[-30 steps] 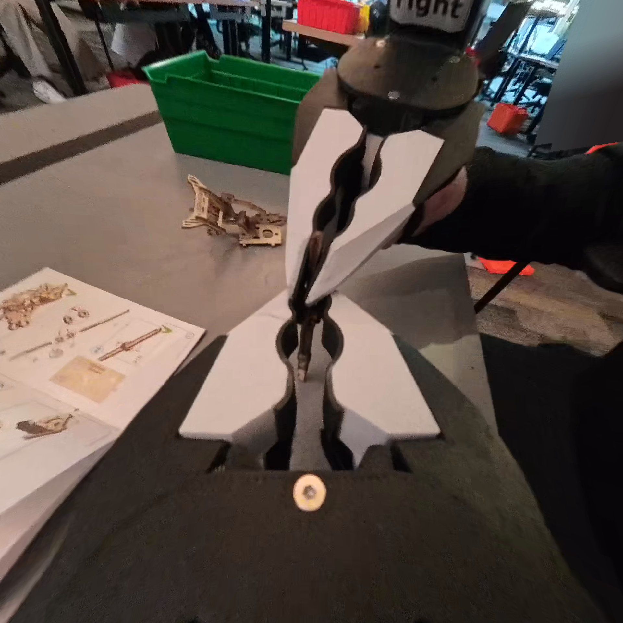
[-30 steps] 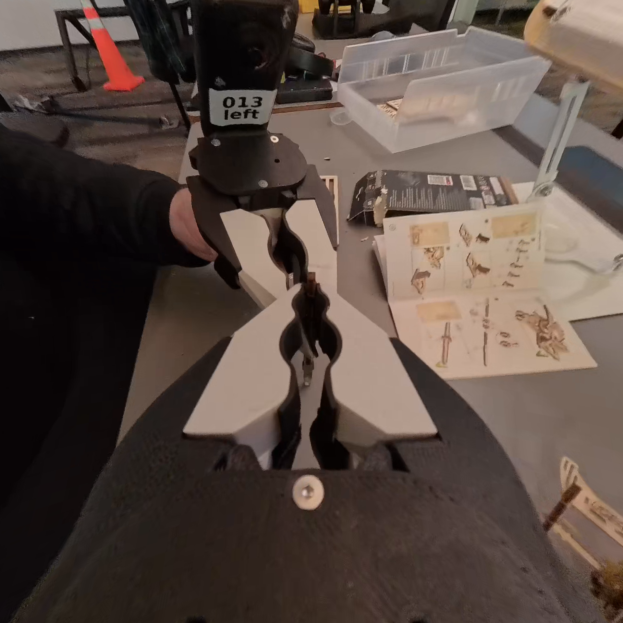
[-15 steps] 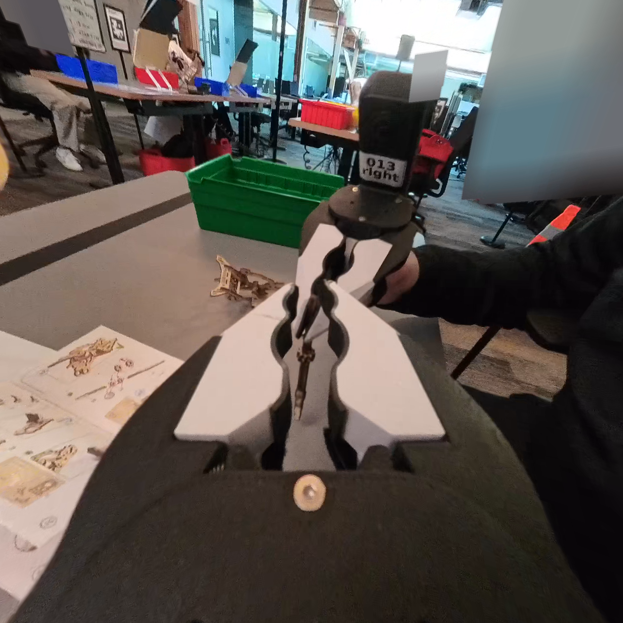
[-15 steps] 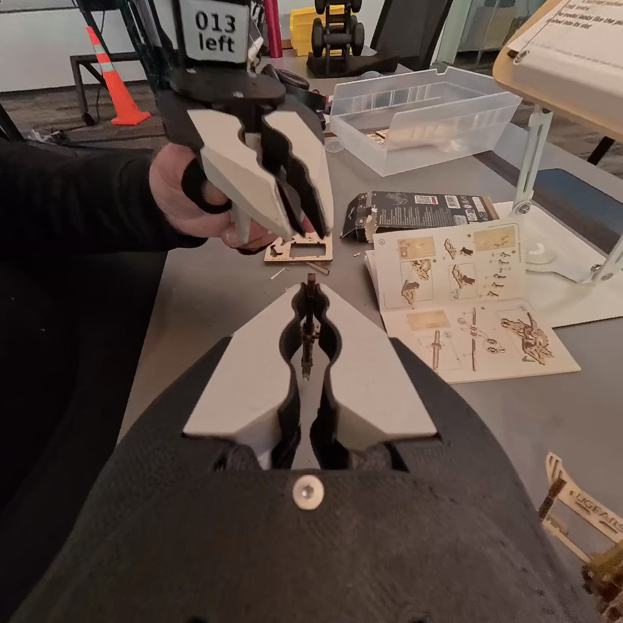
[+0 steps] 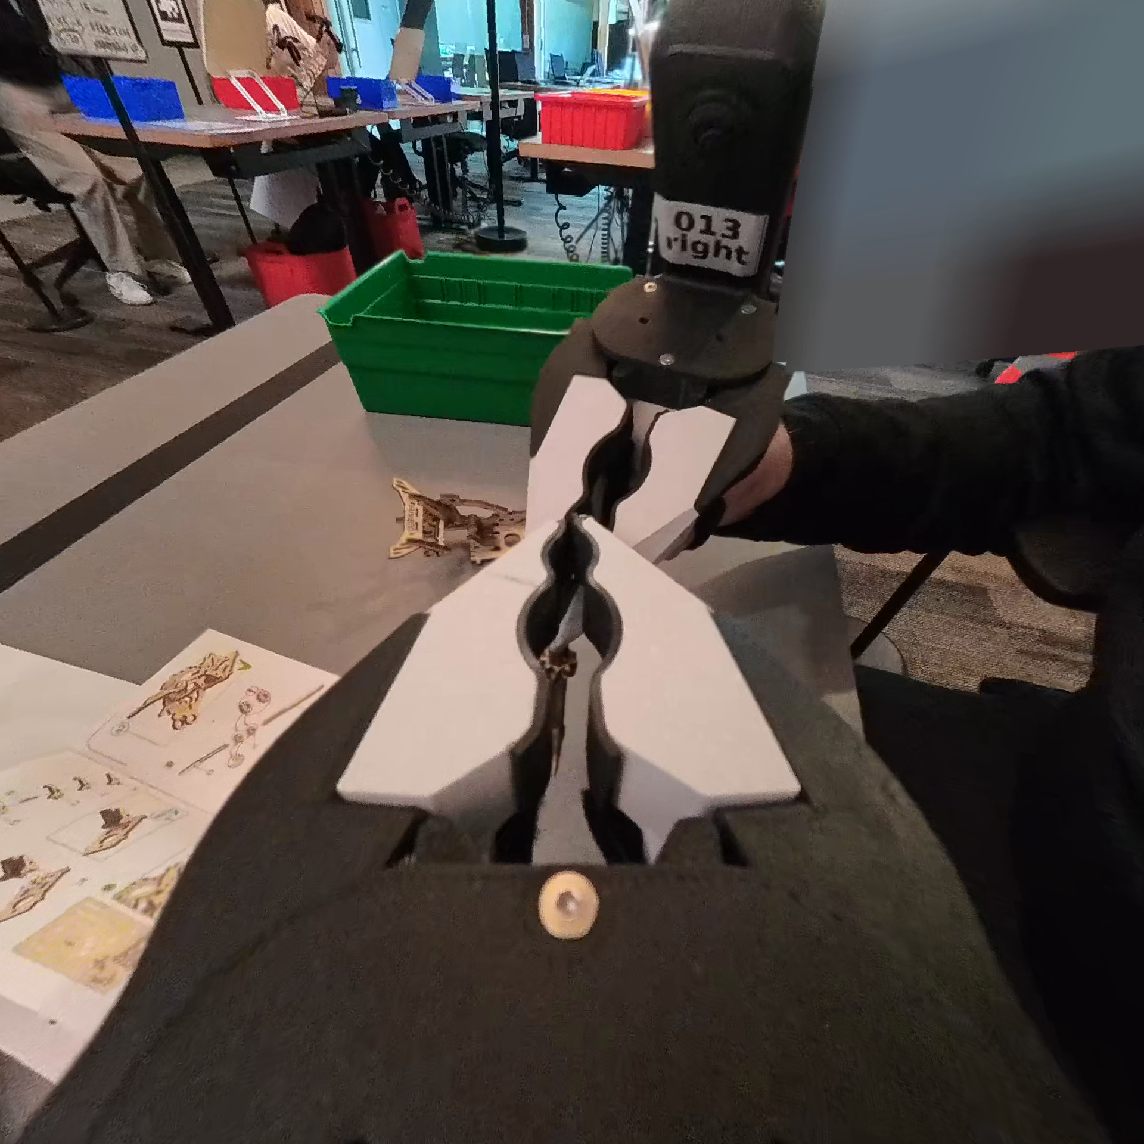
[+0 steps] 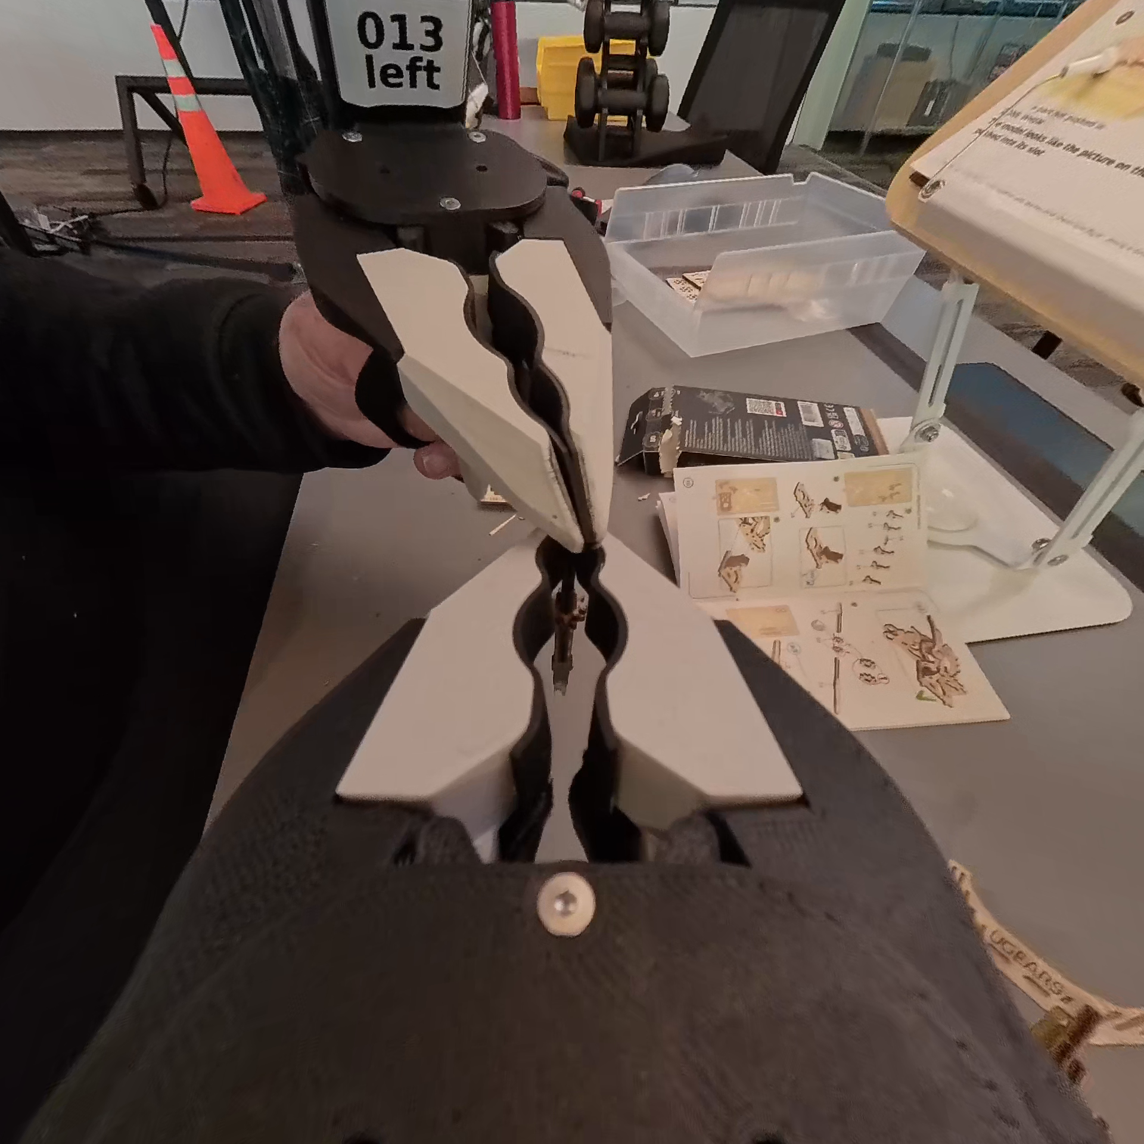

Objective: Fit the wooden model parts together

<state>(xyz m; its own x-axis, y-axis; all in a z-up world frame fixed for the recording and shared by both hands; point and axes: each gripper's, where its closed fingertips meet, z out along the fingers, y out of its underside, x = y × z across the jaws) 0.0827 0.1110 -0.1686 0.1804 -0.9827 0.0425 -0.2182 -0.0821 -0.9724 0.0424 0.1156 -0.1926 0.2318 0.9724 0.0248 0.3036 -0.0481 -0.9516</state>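
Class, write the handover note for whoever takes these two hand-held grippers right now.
Left hand-held gripper: shut, tips meeting the right one's.
Right hand-held gripper: shut on a thin wooden rod part.
Both are raised over the grey table.
A partly built wooden assembly lies near the green bin; the instruction sheet lies open.
Done: rod picked up.
Left: fit it to the assembly.
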